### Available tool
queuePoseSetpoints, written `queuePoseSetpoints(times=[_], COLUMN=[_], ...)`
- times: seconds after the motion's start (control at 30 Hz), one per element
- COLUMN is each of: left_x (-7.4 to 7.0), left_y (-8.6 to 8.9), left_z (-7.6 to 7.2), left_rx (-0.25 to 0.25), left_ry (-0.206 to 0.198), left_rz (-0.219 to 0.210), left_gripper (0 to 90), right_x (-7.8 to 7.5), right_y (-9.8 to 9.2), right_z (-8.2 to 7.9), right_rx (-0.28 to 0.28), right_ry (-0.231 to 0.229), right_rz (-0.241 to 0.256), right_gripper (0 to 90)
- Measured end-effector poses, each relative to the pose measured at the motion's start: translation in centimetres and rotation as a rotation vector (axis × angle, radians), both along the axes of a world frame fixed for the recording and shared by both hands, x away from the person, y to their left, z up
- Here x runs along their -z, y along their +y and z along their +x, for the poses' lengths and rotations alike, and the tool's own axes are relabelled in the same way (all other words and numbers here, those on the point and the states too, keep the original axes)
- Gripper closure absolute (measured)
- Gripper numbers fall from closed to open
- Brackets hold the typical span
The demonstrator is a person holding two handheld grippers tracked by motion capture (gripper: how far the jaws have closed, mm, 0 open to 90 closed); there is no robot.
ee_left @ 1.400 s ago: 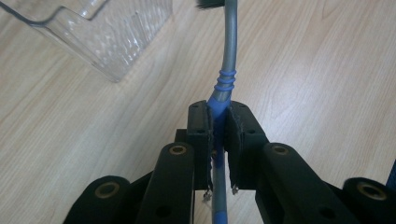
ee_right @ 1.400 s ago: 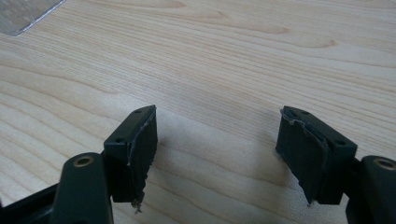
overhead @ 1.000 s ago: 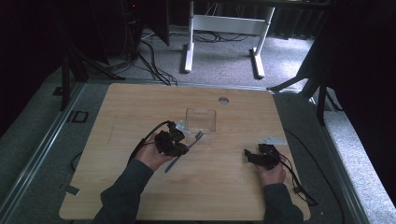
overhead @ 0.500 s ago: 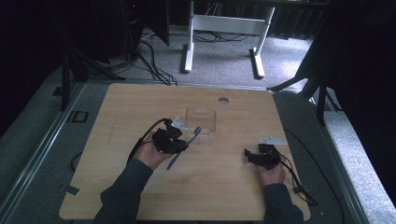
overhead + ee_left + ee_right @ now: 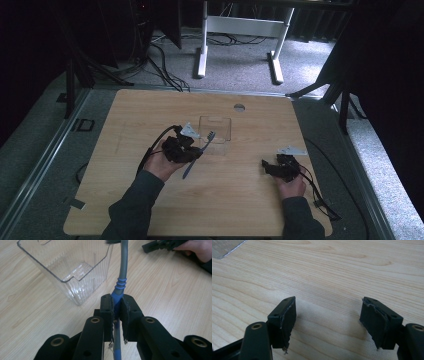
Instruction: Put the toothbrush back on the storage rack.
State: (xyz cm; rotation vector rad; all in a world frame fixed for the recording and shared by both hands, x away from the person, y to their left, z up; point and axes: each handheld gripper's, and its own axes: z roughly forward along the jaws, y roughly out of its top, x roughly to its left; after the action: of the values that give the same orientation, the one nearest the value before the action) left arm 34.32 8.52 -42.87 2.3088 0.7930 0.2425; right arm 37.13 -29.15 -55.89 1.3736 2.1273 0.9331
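A toothbrush (image 5: 201,149) with a grey and blue handle (image 5: 122,272) and dark bristles is clamped in my left gripper (image 5: 193,153), whose jaws are shut on the blue part of the handle (image 5: 117,301). The brush head points up and away, beside a clear plastic box (image 5: 215,129) that stands upright just ahead and to the left (image 5: 67,263). My right gripper (image 5: 268,168) rests low over the table at the right, open with nothing between its pads (image 5: 328,312).
The wooden table (image 5: 125,115) has a round hole (image 5: 239,107) near its far edge. In the left gripper view the other hand and its gripper (image 5: 162,243) lie at the top right. Cables trail from both grippers.
My left gripper has shifted slightly toward the clear box, carrying the toothbrush. The right gripper has stayed where it was.
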Motion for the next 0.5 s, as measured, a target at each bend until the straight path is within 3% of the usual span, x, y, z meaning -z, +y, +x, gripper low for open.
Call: queuePoseSetpoints(times=[0.5], left_x=[-0.06], left_y=[0.46], left_z=[-0.14], left_rx=[-0.031], left_ry=[-0.048], left_rz=[-0.046], left_gripper=[80.7], right_x=[0.0], right_y=[0.0], right_z=[0.0], right_rx=[0.0], right_ry=[0.0], right_rz=[0.0], right_gripper=[28.6])
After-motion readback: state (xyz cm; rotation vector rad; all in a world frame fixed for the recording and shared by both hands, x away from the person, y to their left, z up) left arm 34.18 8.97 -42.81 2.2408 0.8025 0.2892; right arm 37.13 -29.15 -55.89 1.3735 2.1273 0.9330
